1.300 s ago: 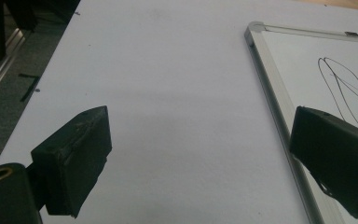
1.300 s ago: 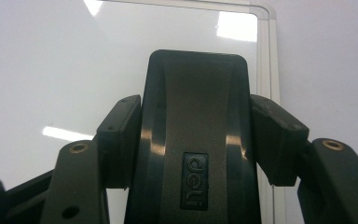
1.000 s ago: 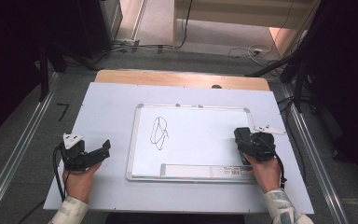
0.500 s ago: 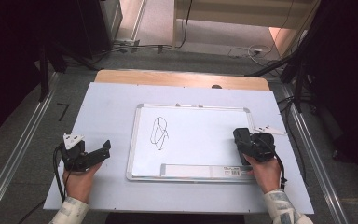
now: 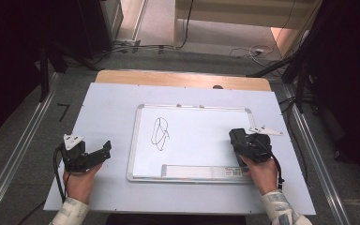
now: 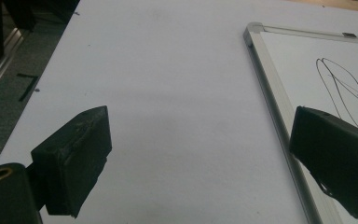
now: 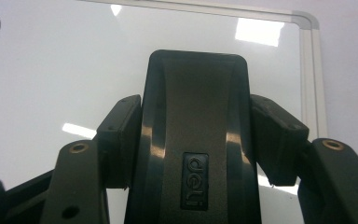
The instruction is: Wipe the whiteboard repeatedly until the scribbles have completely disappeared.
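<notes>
A whiteboard with a silver frame lies in the middle of the white table. A black looping scribble sits on its left half. My right gripper rests over the board's right side, shut on a black eraser with a "deli" badge, a pad pressing each long side. My left gripper lies on the bare table left of the board, jaws wide open with nothing between them. In the left gripper view the board's frame and the scribble run past the right jaw.
A pale tray strip runs along the board's near edge. The table top ends at a wooden strip at the back. Metal rails flank the table, and cables lie on the floor beyond.
My right gripper with the eraser has edged slightly to the left over the board. The left gripper has stayed where it was.
</notes>
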